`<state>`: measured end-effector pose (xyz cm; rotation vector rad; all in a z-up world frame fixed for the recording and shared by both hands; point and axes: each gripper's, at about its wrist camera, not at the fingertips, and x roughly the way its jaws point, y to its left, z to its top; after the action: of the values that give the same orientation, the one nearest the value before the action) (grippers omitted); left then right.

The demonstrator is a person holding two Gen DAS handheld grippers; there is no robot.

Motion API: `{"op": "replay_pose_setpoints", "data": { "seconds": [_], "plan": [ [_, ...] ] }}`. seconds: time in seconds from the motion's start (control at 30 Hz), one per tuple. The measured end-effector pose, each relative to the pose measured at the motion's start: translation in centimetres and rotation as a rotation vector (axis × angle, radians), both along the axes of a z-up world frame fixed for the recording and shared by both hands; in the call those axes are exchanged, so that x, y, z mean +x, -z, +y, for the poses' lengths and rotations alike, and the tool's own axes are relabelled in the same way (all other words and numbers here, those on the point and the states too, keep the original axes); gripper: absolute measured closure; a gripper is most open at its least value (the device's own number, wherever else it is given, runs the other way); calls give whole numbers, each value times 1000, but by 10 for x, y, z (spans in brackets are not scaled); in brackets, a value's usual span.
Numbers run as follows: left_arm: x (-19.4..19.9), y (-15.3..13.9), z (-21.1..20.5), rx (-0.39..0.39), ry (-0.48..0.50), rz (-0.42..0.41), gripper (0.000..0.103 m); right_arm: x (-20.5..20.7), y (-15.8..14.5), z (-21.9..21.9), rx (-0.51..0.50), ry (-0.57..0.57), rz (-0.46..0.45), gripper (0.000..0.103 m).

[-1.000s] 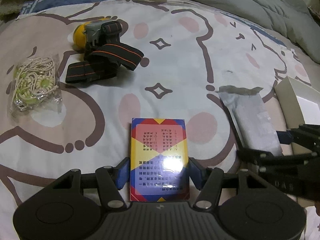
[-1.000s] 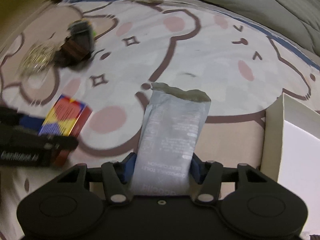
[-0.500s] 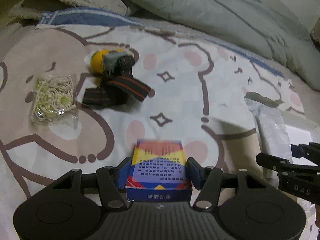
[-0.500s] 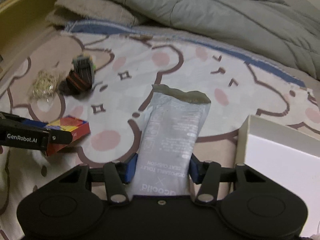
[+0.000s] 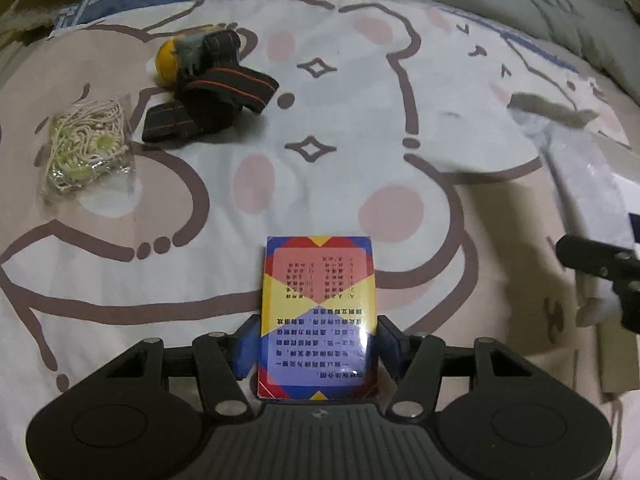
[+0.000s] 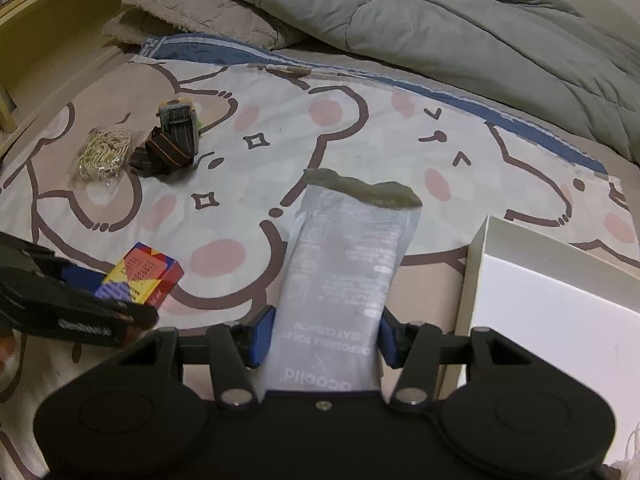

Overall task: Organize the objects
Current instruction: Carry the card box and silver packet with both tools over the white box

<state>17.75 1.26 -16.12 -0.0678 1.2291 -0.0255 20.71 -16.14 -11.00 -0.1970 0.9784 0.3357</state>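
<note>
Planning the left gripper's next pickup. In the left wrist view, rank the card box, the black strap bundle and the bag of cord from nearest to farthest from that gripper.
1. Card box: held in the left gripper.
2. Bag of cord: far left.
3. Black strap bundle: left of centre, slightly farther back; nearly level with the bag.

1. The left gripper (image 5: 318,344) had a matte black plastic body, wide and low, with a ribbed grey-black panel along its middle.
2. A shallow round disc was moulded into each outer corner of that body.
3. Angled black linkage arms ran forward from the body, each pinned with round silver screws.
4. Its fingers (image 5: 245,345) carried blue pads on their inner faces.
5. The right gripper (image 6: 324,338) was built alike: black shell, two round discs, silver screw heads at the link joints, one small screw at centre.
6. Its fingers (image 6: 262,336) were likewise blue-padded.
7. Seen from the right wrist camera, the left gripper's black side bore white lettering, too blurred to read.
</note>
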Motion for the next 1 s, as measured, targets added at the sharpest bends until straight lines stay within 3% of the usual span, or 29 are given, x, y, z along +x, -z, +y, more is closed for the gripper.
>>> {"op": "replay_pose_setpoints", "data": {
  "seconds": [0.23,0.4,0.87,1.0],
  "plan": [
    [8,4,-1,3,-26,-2,39,0,3,4,-4,-21,14,49],
    [10,-1,0,-21,-44,-21,43,-1,4,6,-11,-29,14,49],
    [-1,-66,-1,-62,-81,-234,43,-9,-26,-14,3,12,-104,49],
    [-5,-81,-2,-146,-106,-272,43,-15,-38,-27,16,29,-144,49]
  ]
}}
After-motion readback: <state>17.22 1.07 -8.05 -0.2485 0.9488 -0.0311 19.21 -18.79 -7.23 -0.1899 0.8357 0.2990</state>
